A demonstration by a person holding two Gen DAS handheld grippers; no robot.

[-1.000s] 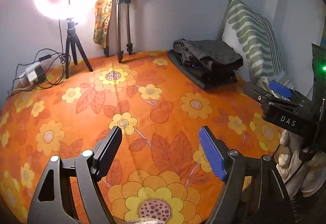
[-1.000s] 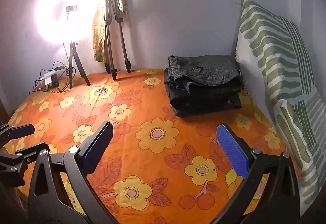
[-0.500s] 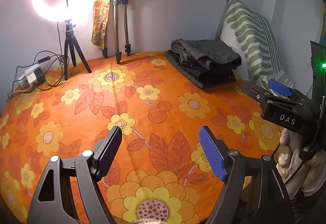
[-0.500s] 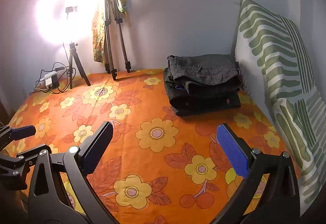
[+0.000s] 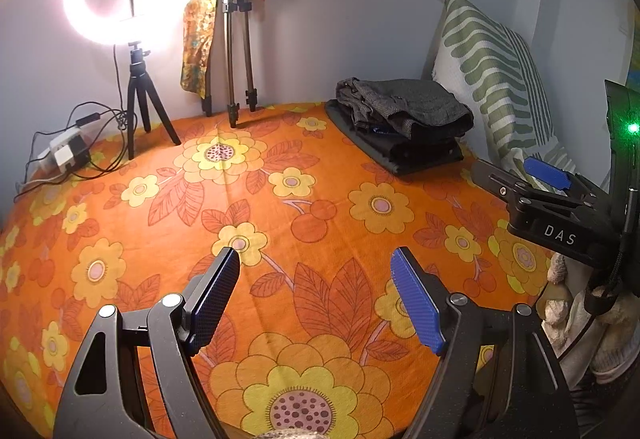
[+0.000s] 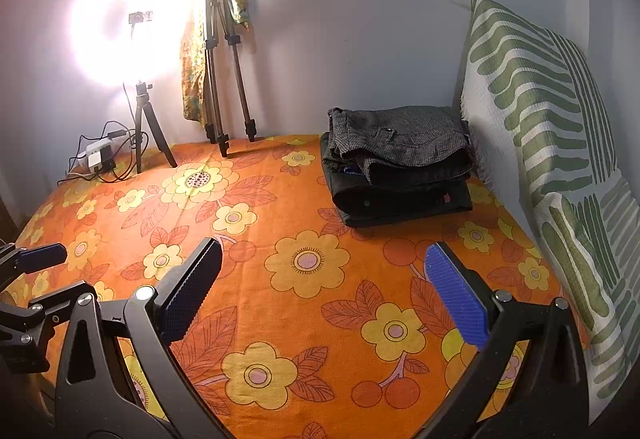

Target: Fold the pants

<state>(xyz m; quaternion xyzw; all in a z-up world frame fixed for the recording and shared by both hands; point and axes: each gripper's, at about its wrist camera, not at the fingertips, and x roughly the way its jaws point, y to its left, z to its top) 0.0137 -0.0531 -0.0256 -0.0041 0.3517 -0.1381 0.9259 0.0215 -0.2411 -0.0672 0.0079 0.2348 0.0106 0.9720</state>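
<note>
A stack of folded dark pants lies at the far right of the bed on the orange flowered sheet; the top pair is grey tweed. It also shows in the right wrist view. My left gripper is open and empty, held above the sheet near the bed's front. My right gripper is open and empty, well short of the stack. The right gripper shows at the right edge of the left wrist view, and the left one at the left edge of the right wrist view.
A green-striped pillow leans on the wall right of the stack. A lit ring light on a small tripod, a taller tripod with cloth, and a power adapter with cables stand at the back left.
Both grippers stay open and nearly still; the left wrist view has shifted only slightly, drawing back a little from the bed.
</note>
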